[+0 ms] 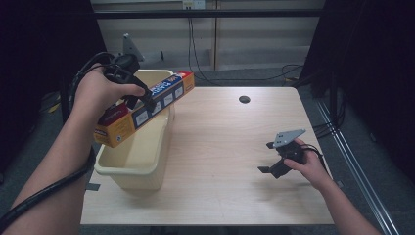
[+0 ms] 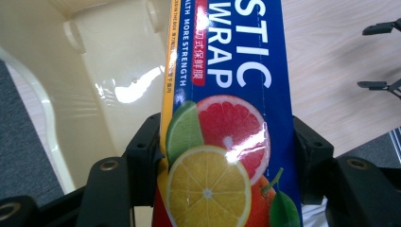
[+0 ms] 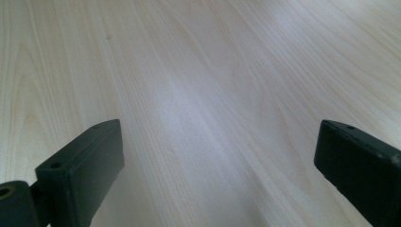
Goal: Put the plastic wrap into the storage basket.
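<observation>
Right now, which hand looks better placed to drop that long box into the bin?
Left. Its hand-held gripper is already clamped on the box, which hangs tilted over the bin. The right hand-held gripper sits open and holds nothing, low over the table, well off to the side.

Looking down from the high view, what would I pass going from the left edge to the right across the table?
Left claw clamped on the plastic wrap box, held above the cream bin → small dark hole in the tabletop → right claw, open over bare wood.
</observation>
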